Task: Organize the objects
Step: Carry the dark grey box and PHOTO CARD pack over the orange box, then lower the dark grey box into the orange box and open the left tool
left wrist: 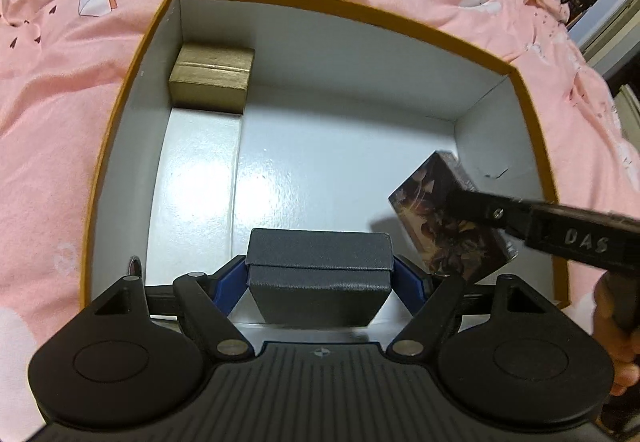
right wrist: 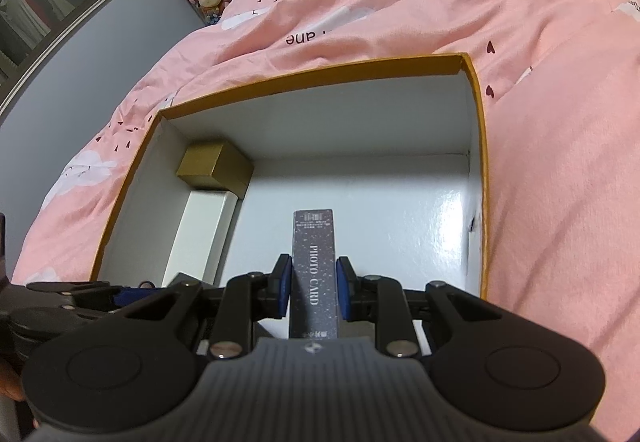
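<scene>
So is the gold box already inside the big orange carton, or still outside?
Inside. The gold box sits in the far left corner of the orange carton, against its white walls, with a white box in front of it.

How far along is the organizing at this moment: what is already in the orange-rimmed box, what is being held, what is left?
Done: gold cardboard box and flat white box sit along one wall of the orange-rimmed storage box. In hand: left gripper grips a dark grey lidded box; right gripper grips a dark photo-card pack, both over the interior. Left: setting both down.
</scene>
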The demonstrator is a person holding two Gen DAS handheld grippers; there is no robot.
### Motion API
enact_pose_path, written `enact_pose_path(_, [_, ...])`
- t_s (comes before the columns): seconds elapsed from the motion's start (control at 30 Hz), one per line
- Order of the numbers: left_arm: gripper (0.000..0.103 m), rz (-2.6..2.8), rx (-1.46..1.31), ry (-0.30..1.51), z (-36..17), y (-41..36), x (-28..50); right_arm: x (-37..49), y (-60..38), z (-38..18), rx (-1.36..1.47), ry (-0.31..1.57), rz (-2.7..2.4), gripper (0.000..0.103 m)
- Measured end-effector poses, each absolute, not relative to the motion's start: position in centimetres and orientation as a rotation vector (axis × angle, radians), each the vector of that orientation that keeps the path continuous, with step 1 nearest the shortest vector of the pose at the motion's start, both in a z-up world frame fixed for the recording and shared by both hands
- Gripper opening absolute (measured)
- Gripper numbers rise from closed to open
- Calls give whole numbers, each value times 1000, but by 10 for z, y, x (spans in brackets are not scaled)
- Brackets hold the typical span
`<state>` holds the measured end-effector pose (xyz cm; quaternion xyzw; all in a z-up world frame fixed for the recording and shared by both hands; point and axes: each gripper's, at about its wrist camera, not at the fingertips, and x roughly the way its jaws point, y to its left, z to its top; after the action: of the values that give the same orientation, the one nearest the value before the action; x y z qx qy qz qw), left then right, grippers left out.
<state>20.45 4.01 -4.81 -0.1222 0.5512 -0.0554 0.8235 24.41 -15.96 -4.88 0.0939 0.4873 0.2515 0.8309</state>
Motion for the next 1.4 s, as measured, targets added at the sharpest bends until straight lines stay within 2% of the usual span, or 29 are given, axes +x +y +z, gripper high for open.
enact_pose_path(0.27, [88, -164, -330, 1168, -39, 49, 220, 243, -160, -53, 202, 1050, 541, 25])
enact_pose_path(0.5, [88, -98, -232, 1025, -43, 33, 244, 246, -157, -56, 196, 1052, 541, 25])
enact_pose_path(0.73, [92, -86, -163, 1085, -56, 25, 248, 249, -154, -60, 182, 1054, 541, 24])
enact_pose_path(1.13, [94, -137, -219, 1207, -52, 43, 235, 248, -152, -61, 162, 1061, 552, 25])
enact_pose_path(1.33, [94, -127, -227, 1174, -45, 45, 239, 246, -151, -62, 163, 1069, 557, 25])
enact_pose_path(1.4, [91, -130, -218, 1175, -42, 44, 240, 246, -151, -61, 163, 1067, 559, 25])
